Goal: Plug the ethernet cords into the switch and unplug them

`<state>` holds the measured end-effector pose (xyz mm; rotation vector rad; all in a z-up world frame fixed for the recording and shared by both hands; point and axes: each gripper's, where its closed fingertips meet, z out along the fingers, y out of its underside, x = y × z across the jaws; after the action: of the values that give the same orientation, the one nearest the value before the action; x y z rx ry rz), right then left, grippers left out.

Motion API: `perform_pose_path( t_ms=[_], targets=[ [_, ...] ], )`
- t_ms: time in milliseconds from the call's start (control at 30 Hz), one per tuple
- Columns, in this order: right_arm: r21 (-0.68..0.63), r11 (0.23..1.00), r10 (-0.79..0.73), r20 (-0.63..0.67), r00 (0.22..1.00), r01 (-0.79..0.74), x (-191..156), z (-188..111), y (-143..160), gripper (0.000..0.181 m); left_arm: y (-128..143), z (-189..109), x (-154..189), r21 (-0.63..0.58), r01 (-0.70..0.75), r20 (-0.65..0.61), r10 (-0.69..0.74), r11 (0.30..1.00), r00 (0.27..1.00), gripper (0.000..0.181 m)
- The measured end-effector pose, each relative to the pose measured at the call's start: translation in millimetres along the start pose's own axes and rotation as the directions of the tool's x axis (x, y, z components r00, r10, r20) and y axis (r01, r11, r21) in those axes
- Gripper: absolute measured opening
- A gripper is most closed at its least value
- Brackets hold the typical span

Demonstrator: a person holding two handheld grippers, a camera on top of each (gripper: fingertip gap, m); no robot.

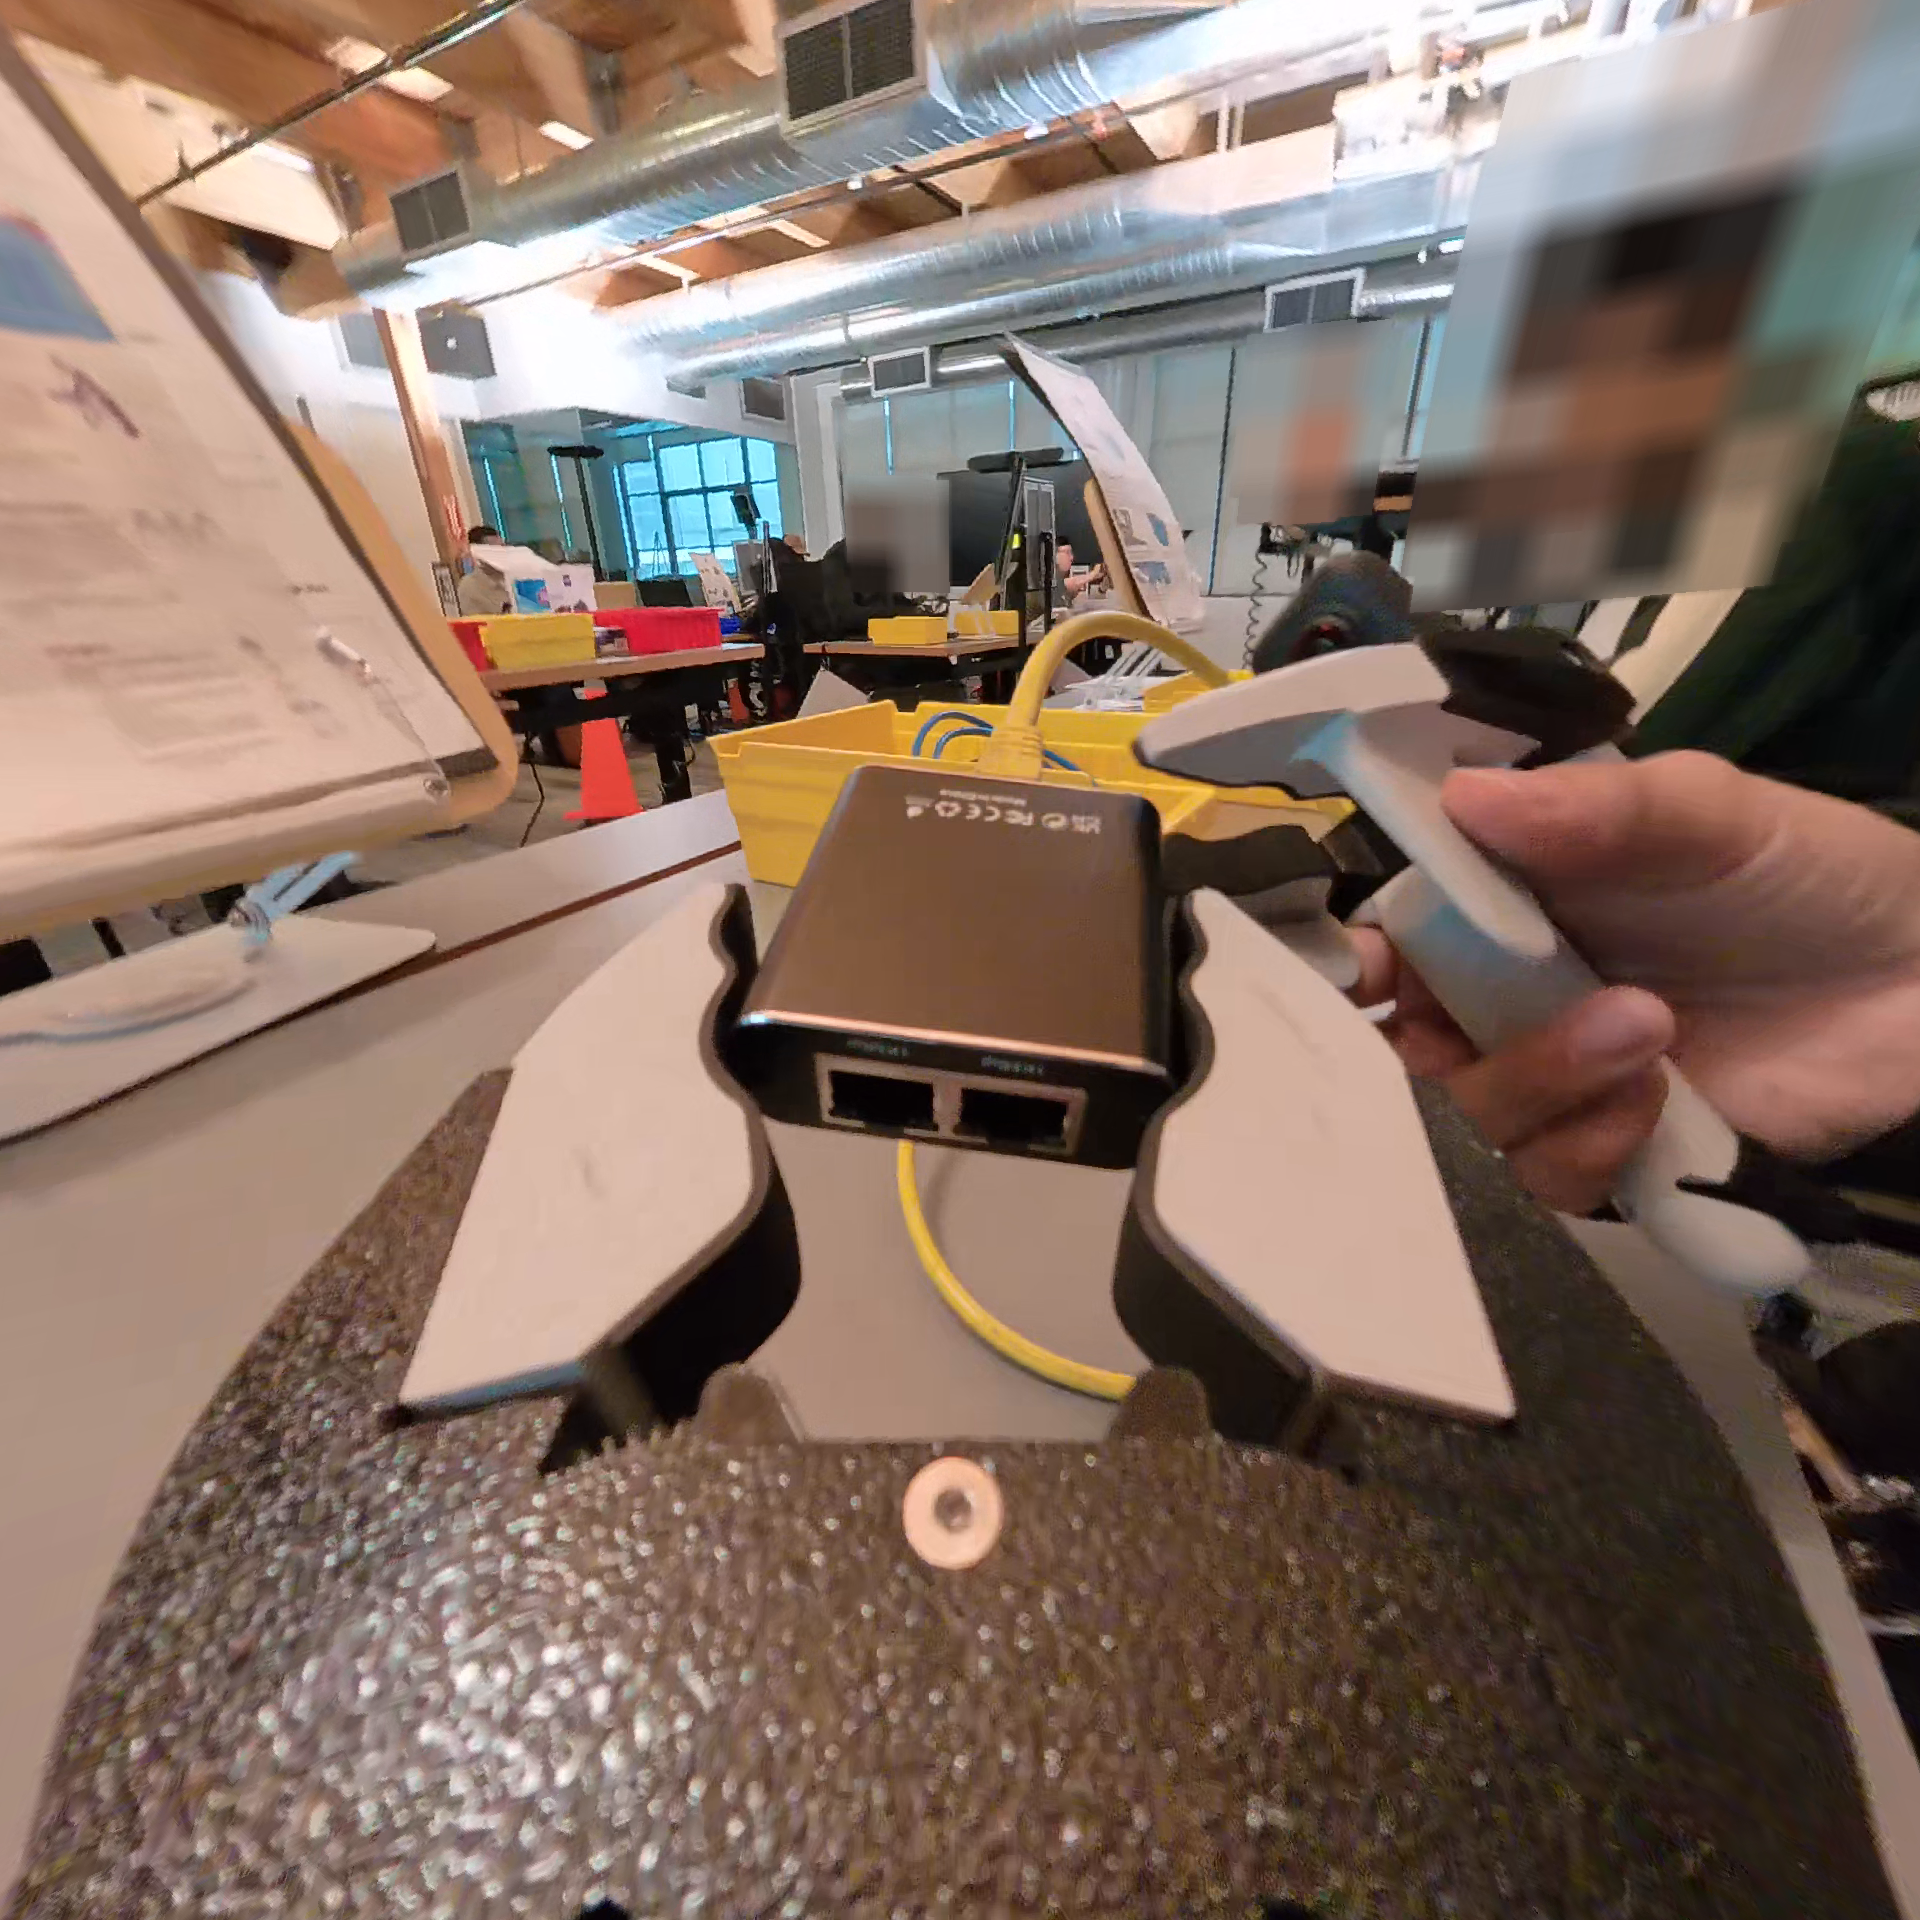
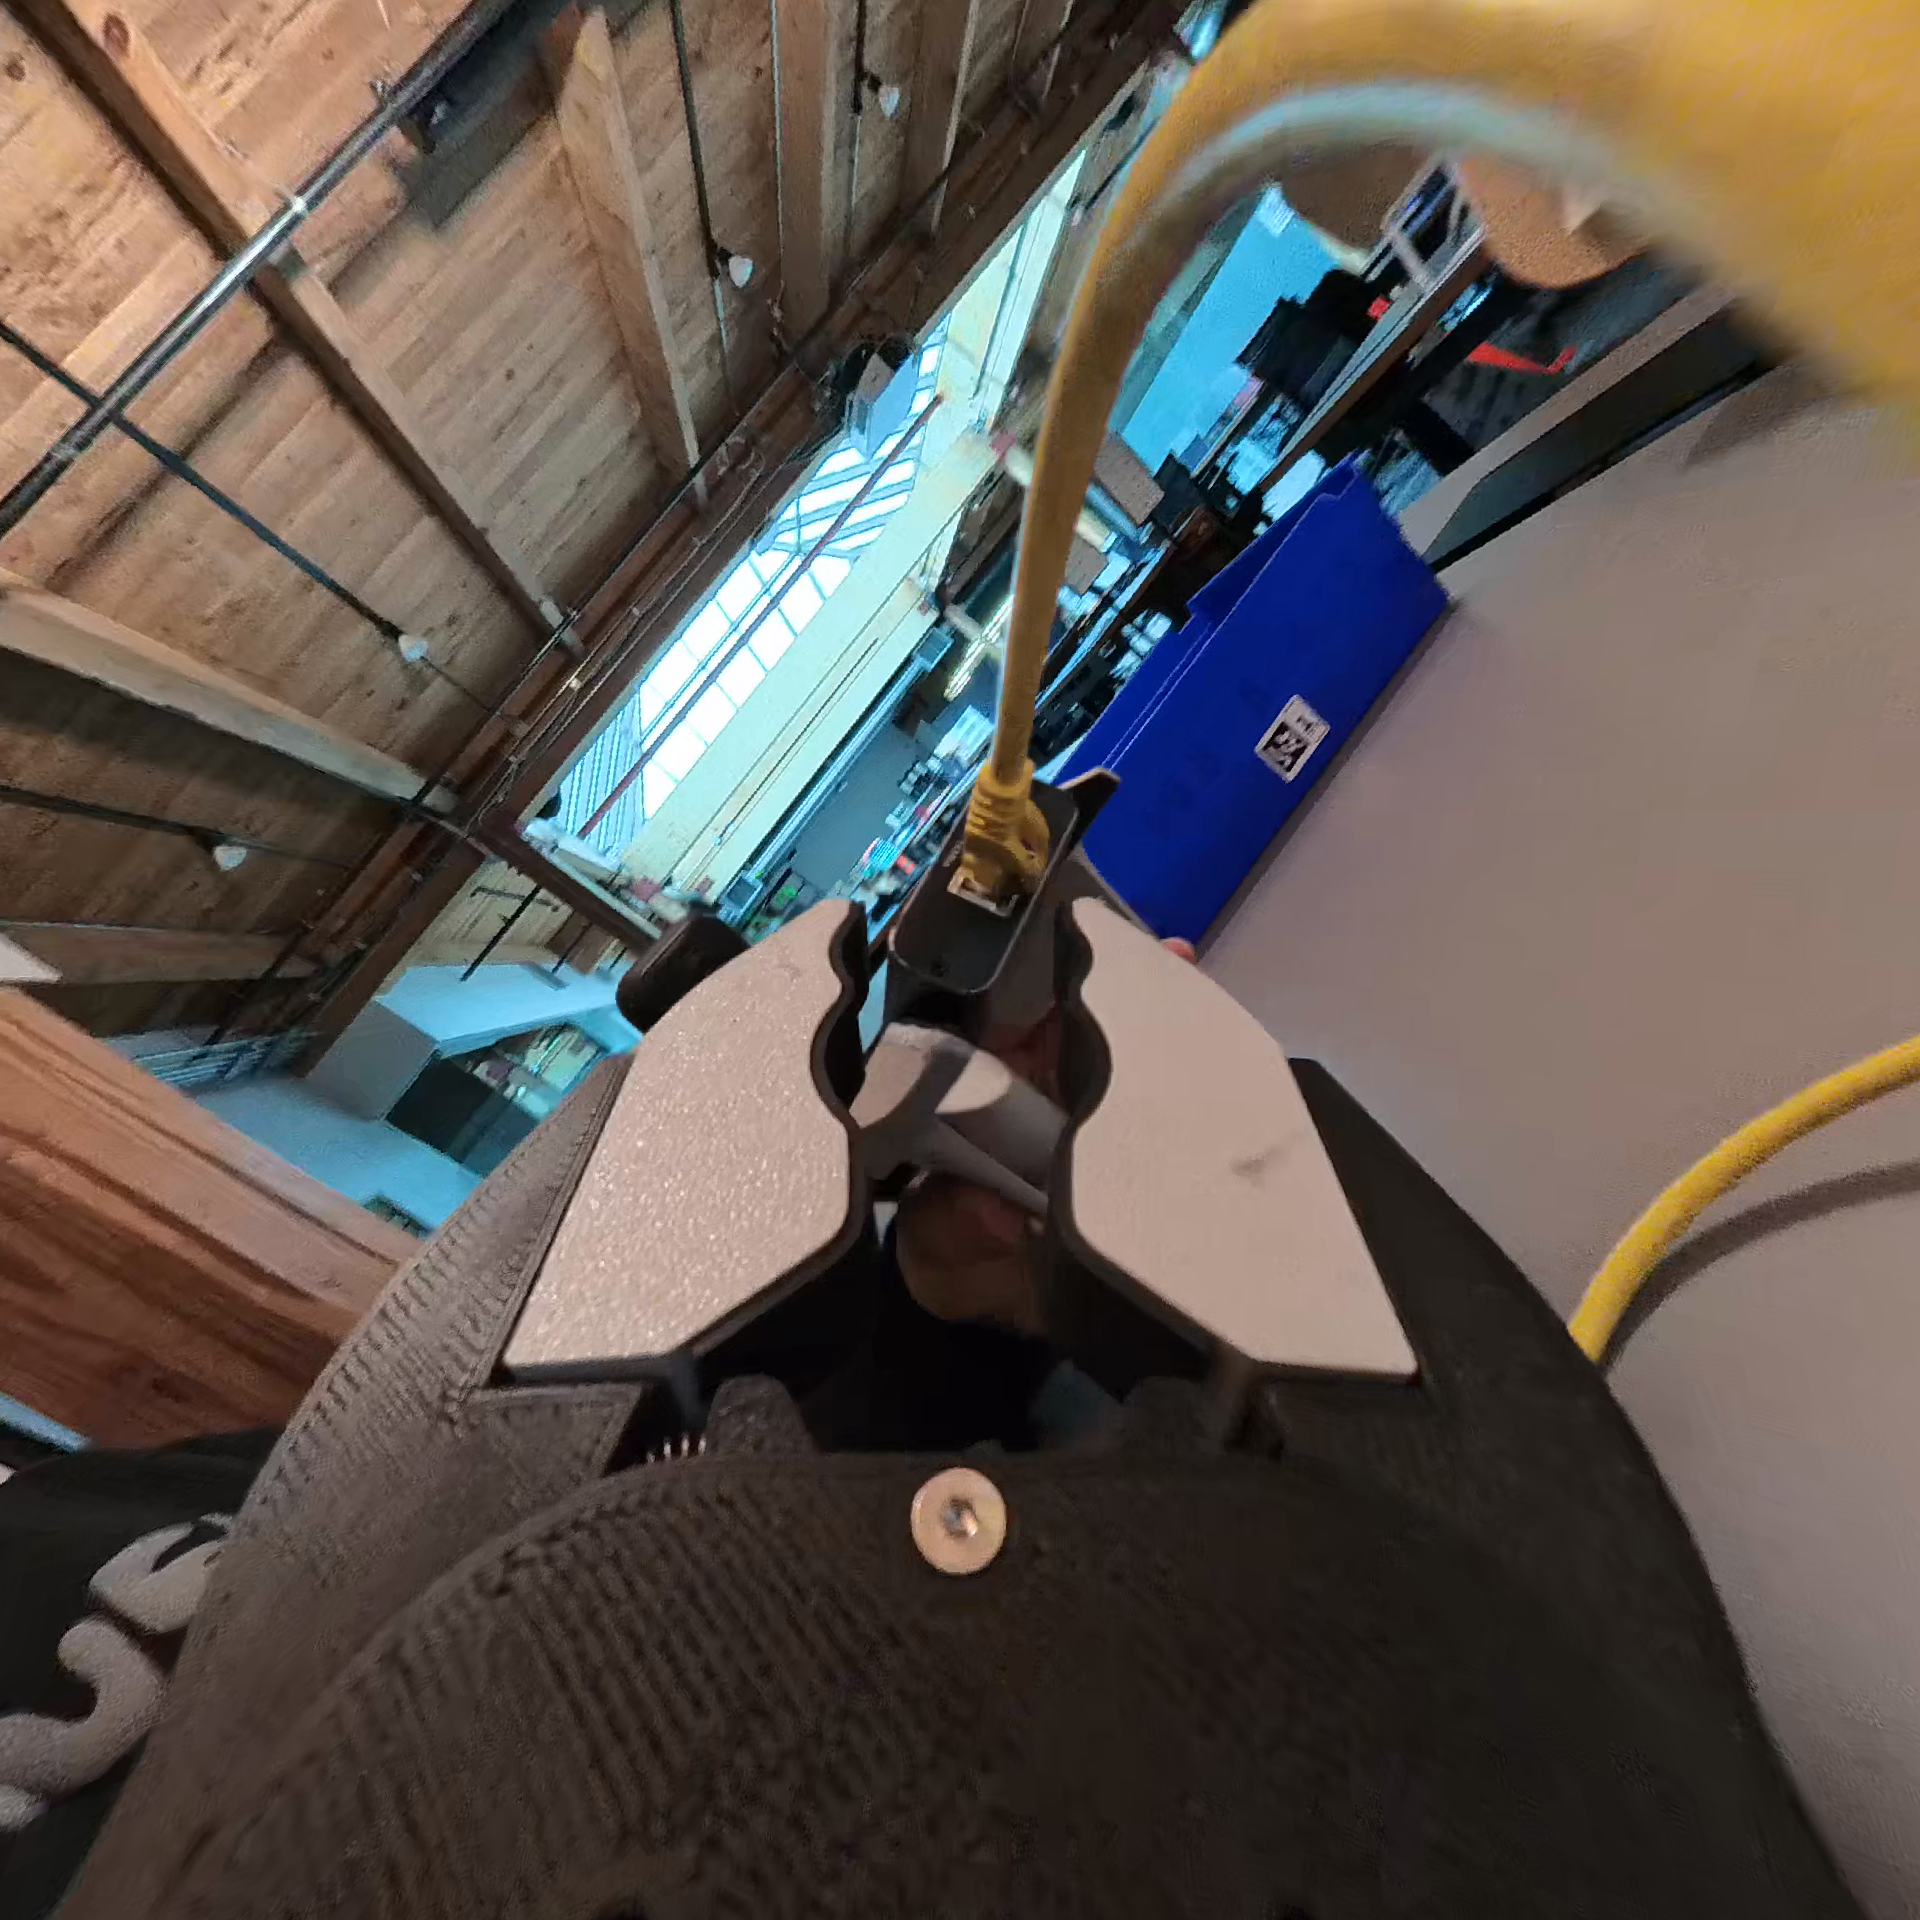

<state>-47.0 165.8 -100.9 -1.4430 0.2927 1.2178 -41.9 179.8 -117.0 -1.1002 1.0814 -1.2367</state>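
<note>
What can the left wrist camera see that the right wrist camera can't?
Only the left wrist view shows the two empty ports on the near end of the switch, a yellow bin behind it and a hand holding the other gripper's handle. Only the right wrist view shows a blue bin and the wooden ceiling. Both show the black switch with a yellow ethernet cord plugged into its far end, and the grey table.

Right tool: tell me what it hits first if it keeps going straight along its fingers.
Probably the left tool and the black switch clamped in it, straight ahead of the right tool. The yellow cord is plugged into the switch's facing end. Depth is unclear.
</note>
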Motion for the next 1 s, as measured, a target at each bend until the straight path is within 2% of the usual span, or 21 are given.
perform_pose_path(
  t_ms=[100, 167, 300, 367, 633, 833, 1000],
  targets=[
    [0.063, 0.998, 0.001, -0.054, 0.999, 0.002, 7.3, -2.1, -7.1, 0.034, -3.0, -3.7, -8.3, 0.037, 0.078, 0.007, -0.078, 0.996, 0.997, 0.075],
    [0.080, 0.997, -0.004, -0.089, 0.996, 0.011, 11.6, -0.5, -7.4, 0.036, -6.0, -5.0, -7.5, 0.055, 0.062, 0.001, -0.063, 0.997, 0.998, 0.075],
    [0.093, 0.994, 0.062, -0.032, 0.998, -0.059, 5.5, 6.3, -2.2, 0.038, -4.0, -2.1, -0.8, 0.033, -0.058, 0.020, 0.058, 0.998, 0.998, 0.075],
    [0.091, 0.988, 0.127, -0.001, 0.992, -0.127, 5.0, 7.8, 1.3, 0.028, -3.1, 0.0, 3.3, 0.020, -0.101, 0.022, 0.100, 0.995, 0.995, 0.075],
    [0.164, 0.951, 0.258, 0.055, 0.965, -0.264, 10.8, 3.8, -2.2, 0.014, -0.9, 2.0, 3.7, -0.002, -0.166, 0.056, 0.165, 0.986, 0.985, 0.075],
    [0.184, 0.949, 0.249, 0.063, 0.967, -0.256, 14.8, 1.1, -2.2, 0.013, 2.0, 3.7, 3.5, -0.025, -0.226, 0.087, 0.228, 0.974, 0.970, 0.075],
    [0.140, 0.981, 0.127, 0.054, 0.990, -0.133, 14.1, -0.1, -0.7, 0.012, 5.7, 4.6, 3.8, -0.040, -0.270, 0.090, 0.272, 0.962, 0.958, 0.075]
  ],
)
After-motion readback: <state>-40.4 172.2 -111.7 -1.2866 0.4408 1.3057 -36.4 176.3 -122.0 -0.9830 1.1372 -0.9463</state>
